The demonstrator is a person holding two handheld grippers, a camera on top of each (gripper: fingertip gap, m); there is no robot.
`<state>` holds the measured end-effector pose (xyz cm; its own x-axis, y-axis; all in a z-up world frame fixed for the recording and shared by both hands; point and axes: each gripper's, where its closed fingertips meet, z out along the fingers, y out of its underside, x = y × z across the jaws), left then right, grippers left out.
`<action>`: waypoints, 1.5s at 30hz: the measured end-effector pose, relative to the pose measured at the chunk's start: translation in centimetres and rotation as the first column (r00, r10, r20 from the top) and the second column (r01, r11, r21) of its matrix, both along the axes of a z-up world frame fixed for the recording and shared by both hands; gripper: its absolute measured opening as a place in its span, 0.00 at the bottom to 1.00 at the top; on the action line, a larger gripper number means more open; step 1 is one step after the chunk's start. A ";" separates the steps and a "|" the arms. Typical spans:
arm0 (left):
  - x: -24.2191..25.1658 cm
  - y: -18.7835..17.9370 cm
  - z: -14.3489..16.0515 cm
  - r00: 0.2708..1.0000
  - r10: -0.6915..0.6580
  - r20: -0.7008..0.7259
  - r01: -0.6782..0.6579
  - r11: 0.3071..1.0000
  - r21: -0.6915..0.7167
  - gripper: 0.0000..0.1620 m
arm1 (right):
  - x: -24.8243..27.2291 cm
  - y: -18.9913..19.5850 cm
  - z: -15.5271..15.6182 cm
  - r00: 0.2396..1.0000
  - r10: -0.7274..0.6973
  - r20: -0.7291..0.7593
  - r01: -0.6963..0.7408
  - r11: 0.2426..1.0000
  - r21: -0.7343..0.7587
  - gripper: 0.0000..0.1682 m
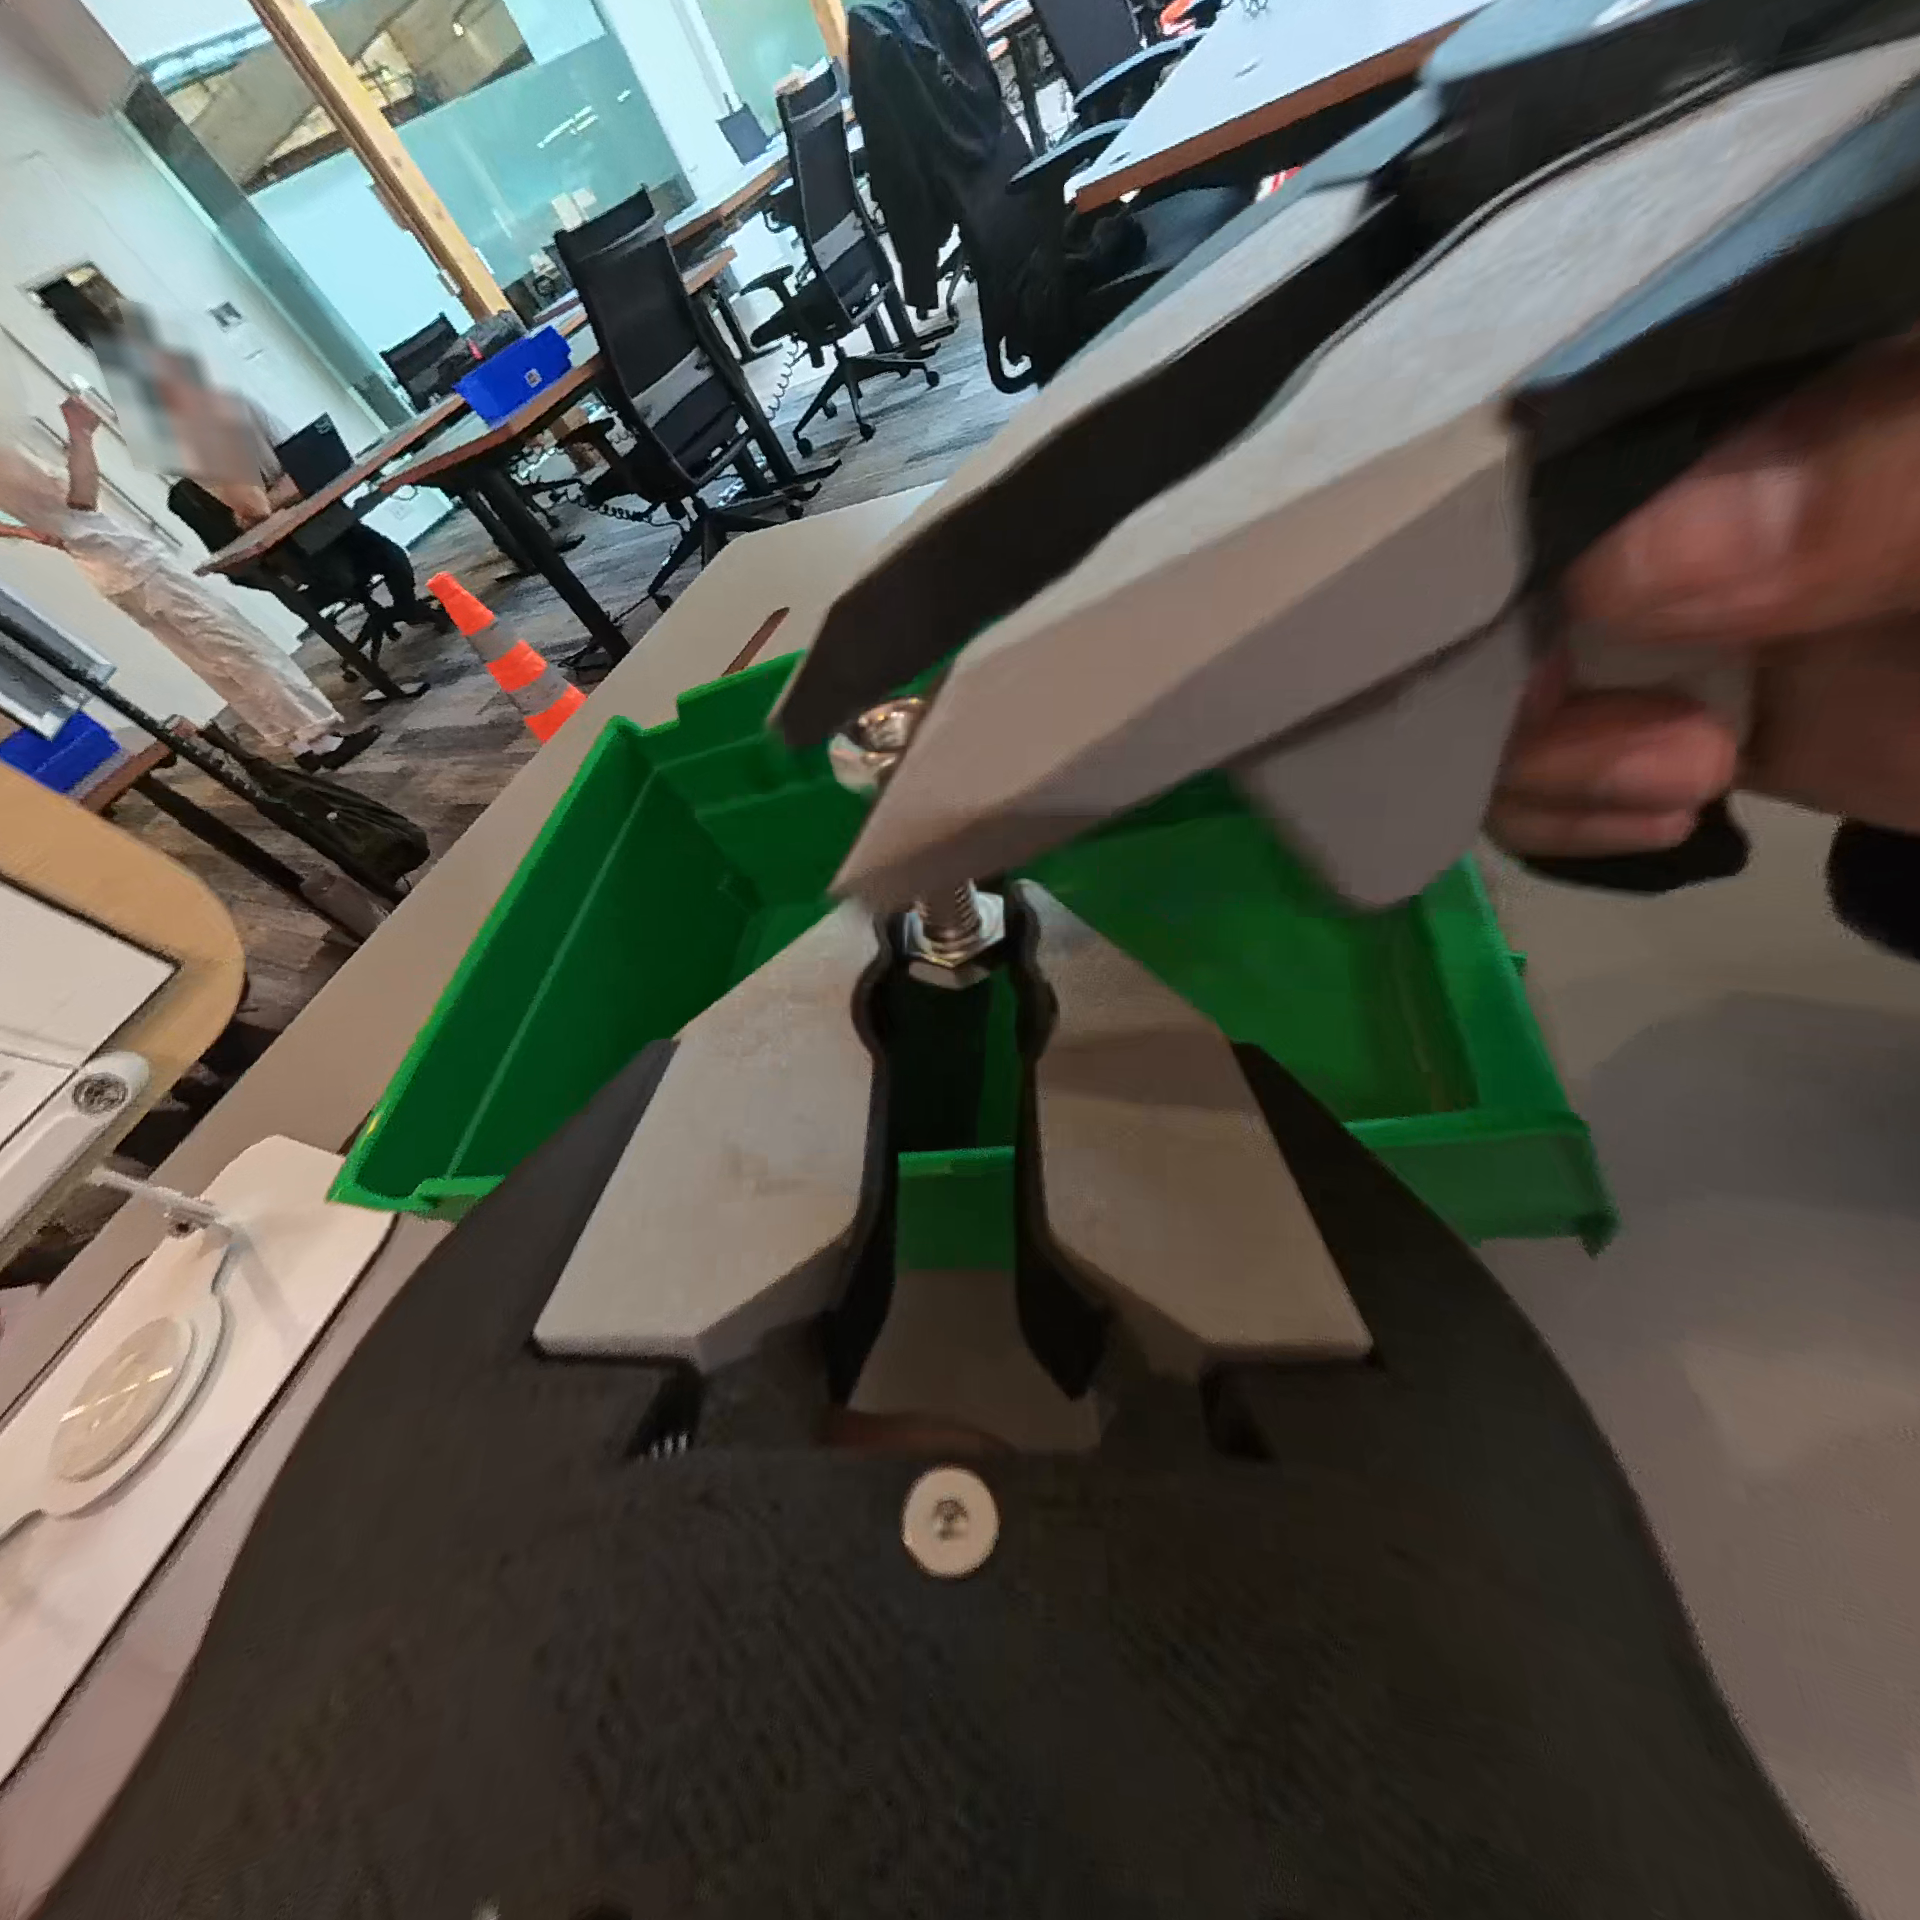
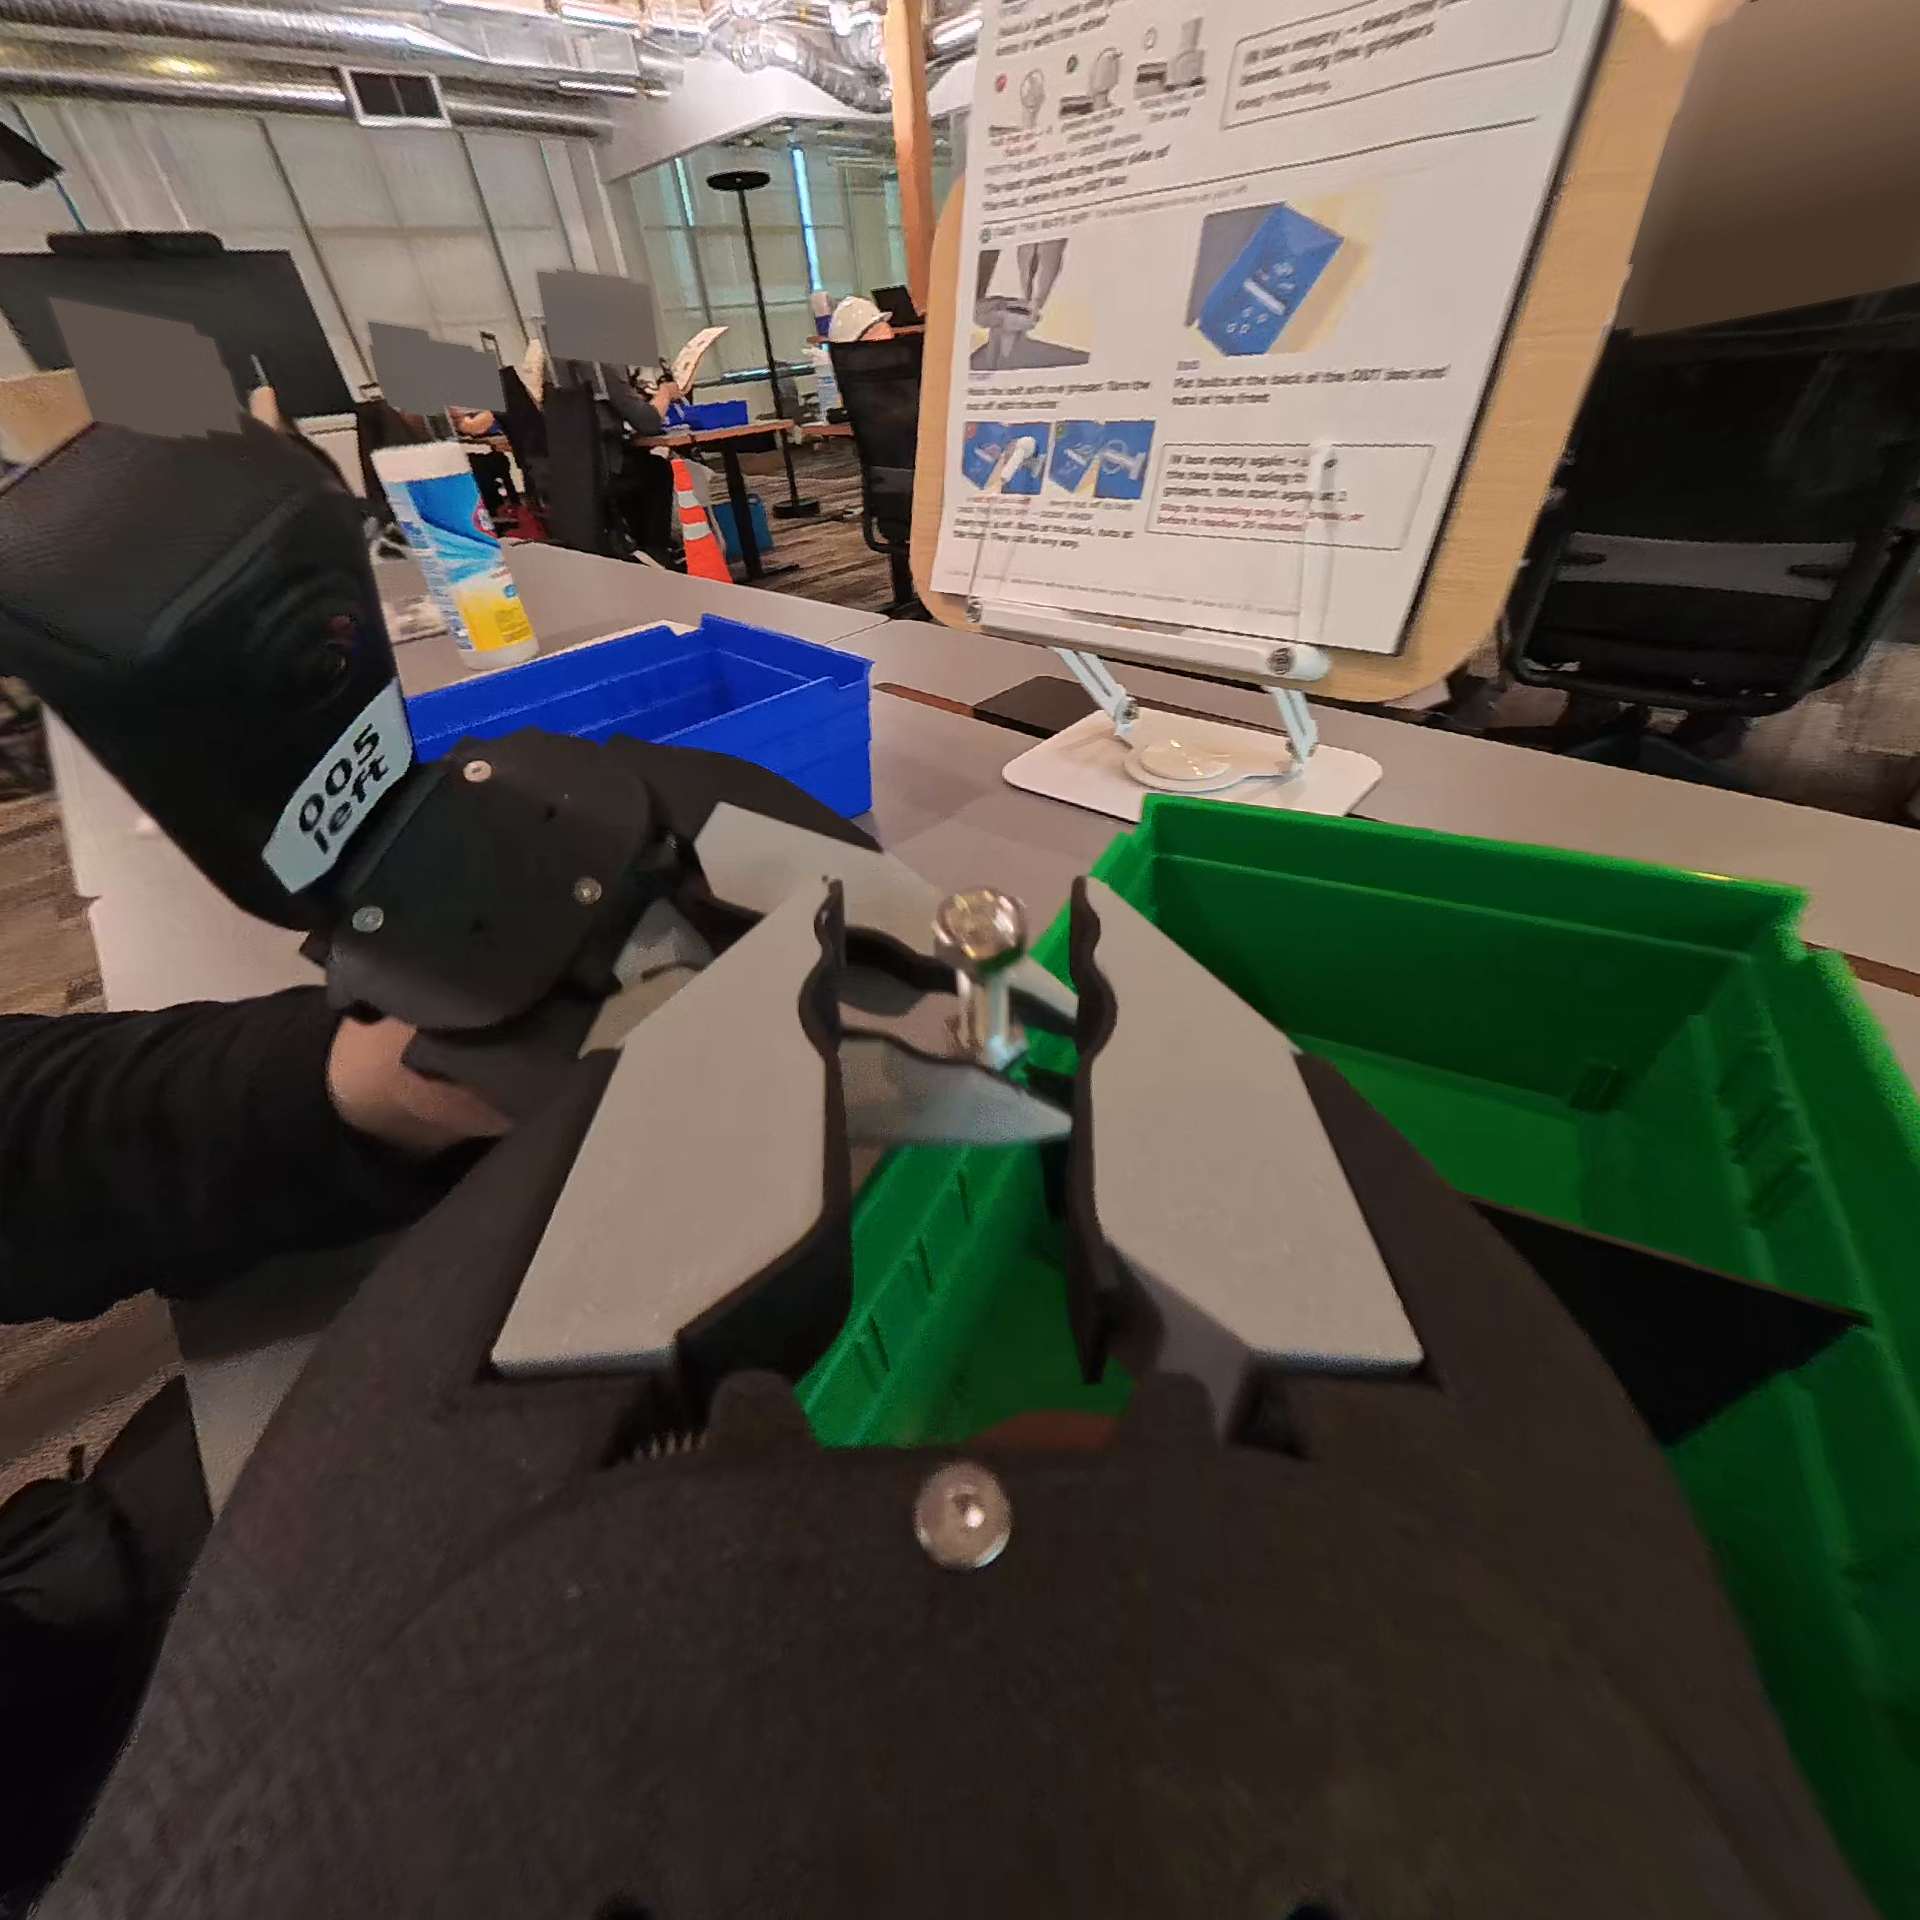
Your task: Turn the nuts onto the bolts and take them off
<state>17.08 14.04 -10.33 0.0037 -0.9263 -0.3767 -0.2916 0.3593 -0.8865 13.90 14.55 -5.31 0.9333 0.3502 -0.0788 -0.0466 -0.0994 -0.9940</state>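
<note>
A silver bolt (image 2: 979,928) stands head up over the green bin (image 2: 1455,987). A hex nut (image 1: 951,940) sits on its thread (image 1: 940,899). My left gripper (image 1: 956,935) is shut on the nut and holds the bolt up; in the right wrist view it (image 2: 1023,1049) reaches in from the left. My right gripper (image 2: 956,966) is open, with its fingers on either side of the bolt head and a gap on both sides. In the left wrist view it (image 1: 873,748) comes in from the upper right, around the bolt head (image 1: 878,732).
A blue bin (image 2: 727,696) sits on the grey table behind the left gripper. An instruction board (image 2: 1247,312) on a white stand (image 2: 1195,769) stands behind the green bin (image 1: 623,935). A wipes canister (image 2: 457,561) is at the far left. Office chairs, desks and an orange cone (image 1: 509,655) lie beyond. Left tips to right tips: about 6 cm.
</note>
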 end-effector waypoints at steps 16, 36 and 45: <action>0.8 1.5 -0.7 0.999 0.025 -0.043 -0.025 1.000 -0.002 0.10 | 1.5 -0.2 -0.3 0.993 0.018 -0.119 -0.020 1.000 -0.015 0.20; 0.0 2.4 -0.5 0.999 0.046 -0.017 -0.046 0.999 -0.014 0.10 | 3.3 0.6 -2.1 0.995 -0.097 -0.026 0.094 0.991 -0.096 0.24; -0.6 1.3 -1.1 0.999 0.036 -0.041 -0.034 0.999 0.032 0.10 | -0.4 2.4 -2.5 0.997 -0.034 0.074 0.040 0.996 -0.077 0.03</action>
<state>16.48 15.34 -11.46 0.0195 -0.9136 -0.4061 -0.3412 0.3757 -0.8617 13.50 16.90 -7.84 0.9498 0.3108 -0.0364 0.0201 -0.1768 -0.9840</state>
